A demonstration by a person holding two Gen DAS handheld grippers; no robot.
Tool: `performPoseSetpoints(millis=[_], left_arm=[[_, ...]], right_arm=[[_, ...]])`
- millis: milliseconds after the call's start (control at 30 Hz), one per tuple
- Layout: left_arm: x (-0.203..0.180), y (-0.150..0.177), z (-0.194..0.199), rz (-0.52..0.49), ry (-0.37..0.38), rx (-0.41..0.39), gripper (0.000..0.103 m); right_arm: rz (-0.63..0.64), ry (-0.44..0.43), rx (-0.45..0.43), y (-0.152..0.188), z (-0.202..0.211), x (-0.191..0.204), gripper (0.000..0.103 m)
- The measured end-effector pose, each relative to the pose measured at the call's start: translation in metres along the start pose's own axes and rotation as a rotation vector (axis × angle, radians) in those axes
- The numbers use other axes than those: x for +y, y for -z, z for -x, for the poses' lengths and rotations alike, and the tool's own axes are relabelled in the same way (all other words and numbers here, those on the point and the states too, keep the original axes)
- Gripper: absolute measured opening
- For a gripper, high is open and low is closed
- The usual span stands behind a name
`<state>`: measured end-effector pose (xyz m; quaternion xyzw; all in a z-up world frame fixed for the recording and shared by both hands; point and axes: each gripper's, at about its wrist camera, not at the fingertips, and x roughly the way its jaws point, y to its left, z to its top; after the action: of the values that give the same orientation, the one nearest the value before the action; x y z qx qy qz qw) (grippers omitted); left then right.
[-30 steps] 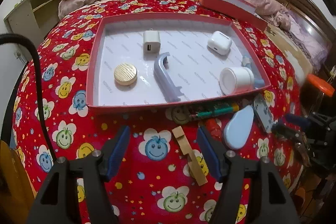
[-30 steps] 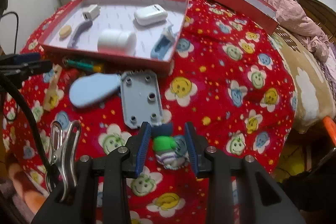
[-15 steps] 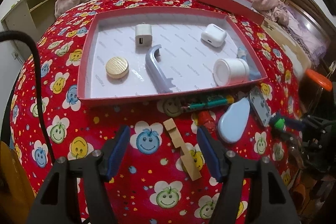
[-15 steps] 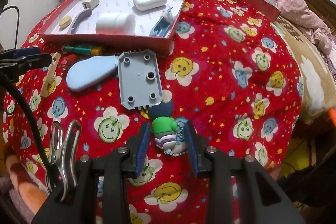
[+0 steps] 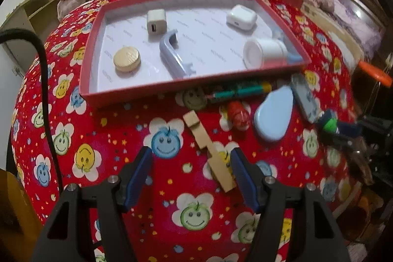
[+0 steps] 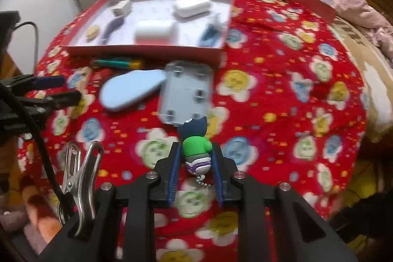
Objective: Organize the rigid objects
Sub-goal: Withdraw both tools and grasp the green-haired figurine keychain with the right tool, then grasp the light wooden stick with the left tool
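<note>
Just short of the red tray (image 6: 145, 50) on the bed, the right tool (image 6: 195, 157), jaws just closing, clamps a small, light, rigid figurine (image 6: 196, 147) at its waist, while the left tool (image 5: 191, 170) gapes empty.

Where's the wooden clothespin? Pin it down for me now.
In the left wrist view the wooden clothespin lies on the red smiley bedspread, in front of the red tray, its near end just inside the left gripper's right-side finger.
</note>
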<state>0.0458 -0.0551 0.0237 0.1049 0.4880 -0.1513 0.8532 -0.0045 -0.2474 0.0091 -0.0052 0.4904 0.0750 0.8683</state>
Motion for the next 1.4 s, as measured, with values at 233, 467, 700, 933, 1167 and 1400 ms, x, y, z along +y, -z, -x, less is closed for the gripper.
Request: performPoseSetpoints(millis=[233,467,700,933,1167,1400], left_arm=[[-0.004,0.010,-0.002,-0.046,-0.047,0.011,0.070],[0.010,0.019,0.001,-0.050,-0.158,0.008,0.070],[0.037,0.026,0.006,0.030,-0.257,0.001,0.072],[0.056,0.025,0.009,0.106,-0.284,0.000,0.075],[0.058,0.022,0.007,0.228,-0.047,0.011,0.088],[0.043,0.015,0.002,0.262,-0.043,-0.003,0.089]], right_arm=[[0.041,-0.051,0.022,0.000,-0.009,0.025,0.025],[0.049,-0.048,0.020,-0.001,-0.010,0.027,0.025],[0.059,-0.038,0.018,0.000,-0.011,0.030,0.025],[0.057,-0.039,0.018,0.000,-0.011,0.030,0.025],[0.053,-0.039,0.015,0.001,-0.011,0.030,0.026],[0.049,-0.047,0.011,0.005,-0.010,0.031,0.033]])
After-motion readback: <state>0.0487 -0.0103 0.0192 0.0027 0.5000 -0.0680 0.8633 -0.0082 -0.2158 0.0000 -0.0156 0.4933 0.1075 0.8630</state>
